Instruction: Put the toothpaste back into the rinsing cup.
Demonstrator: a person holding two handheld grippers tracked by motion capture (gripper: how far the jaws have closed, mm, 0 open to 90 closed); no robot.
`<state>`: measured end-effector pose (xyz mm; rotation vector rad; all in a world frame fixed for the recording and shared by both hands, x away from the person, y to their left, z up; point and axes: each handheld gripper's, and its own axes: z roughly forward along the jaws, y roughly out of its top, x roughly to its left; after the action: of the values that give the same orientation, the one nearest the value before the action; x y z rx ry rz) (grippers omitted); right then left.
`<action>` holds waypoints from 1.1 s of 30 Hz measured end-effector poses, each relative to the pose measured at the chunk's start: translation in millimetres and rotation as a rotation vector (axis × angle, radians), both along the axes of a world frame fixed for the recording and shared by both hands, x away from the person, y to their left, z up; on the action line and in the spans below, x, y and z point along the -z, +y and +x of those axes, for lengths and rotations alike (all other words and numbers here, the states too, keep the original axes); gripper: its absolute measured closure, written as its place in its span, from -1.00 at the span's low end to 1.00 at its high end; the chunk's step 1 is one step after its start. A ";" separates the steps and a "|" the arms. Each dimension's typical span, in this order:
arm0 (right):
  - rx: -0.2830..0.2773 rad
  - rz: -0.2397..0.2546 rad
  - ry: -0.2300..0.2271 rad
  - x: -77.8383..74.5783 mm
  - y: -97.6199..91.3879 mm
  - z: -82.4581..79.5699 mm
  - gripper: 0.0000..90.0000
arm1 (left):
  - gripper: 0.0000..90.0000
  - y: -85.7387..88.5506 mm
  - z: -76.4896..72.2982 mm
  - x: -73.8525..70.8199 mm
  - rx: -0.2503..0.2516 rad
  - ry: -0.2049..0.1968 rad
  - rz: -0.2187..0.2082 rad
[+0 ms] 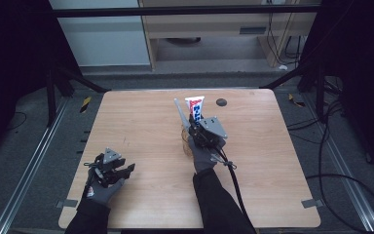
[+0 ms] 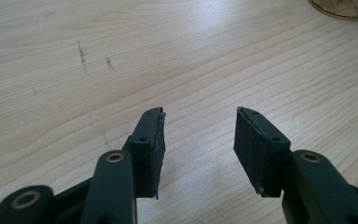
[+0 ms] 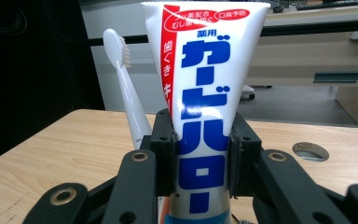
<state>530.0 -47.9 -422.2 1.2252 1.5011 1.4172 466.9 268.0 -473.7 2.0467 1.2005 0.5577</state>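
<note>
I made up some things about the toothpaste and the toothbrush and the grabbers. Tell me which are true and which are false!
1. The right gripper squeezes the toothpaste tube. True.
2. The toothpaste tube lies flat on the table. False: it stands upright.
3. The left gripper holds the toothbrush. False: its jaws are open with nothing between them.
4. The toothbrush is white. True.

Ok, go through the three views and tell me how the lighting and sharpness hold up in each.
High view: dim and soft, the surroundings near black, only the table moderately lit. Left gripper view: bright, even light, wood grain crisp, the open left gripper sharp. Right gripper view: the toothpaste tube clamped in the right gripper is well lit and readable, the toothbrush slightly soft, the left background falls to black.
</note>
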 end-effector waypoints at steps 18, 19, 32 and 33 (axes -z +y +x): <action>-0.041 -0.021 -0.006 10.0 -3.9 -9.1 0.51 | 0.16 -0.9 0.0 0.0 0.004 0.002 0.004; -0.049 -0.017 -0.003 10.0 -5.1 -9.3 0.50 | 0.16 -1.1 0.1 0.1 0.005 0.002 0.004; -0.106 -0.039 -0.002 9.2 -13.9 -17.5 0.51 | 0.16 -2.5 -0.2 0.7 0.004 0.001 0.002; -0.103 -0.047 -0.010 9.6 -13.7 -18.3 0.51 | 0.16 -2.5 -0.2 0.7 0.005 0.001 0.002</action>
<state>511.7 -61.6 -431.8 1.1255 1.6021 1.4445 466.7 265.5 -474.3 2.0513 1.1961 0.5557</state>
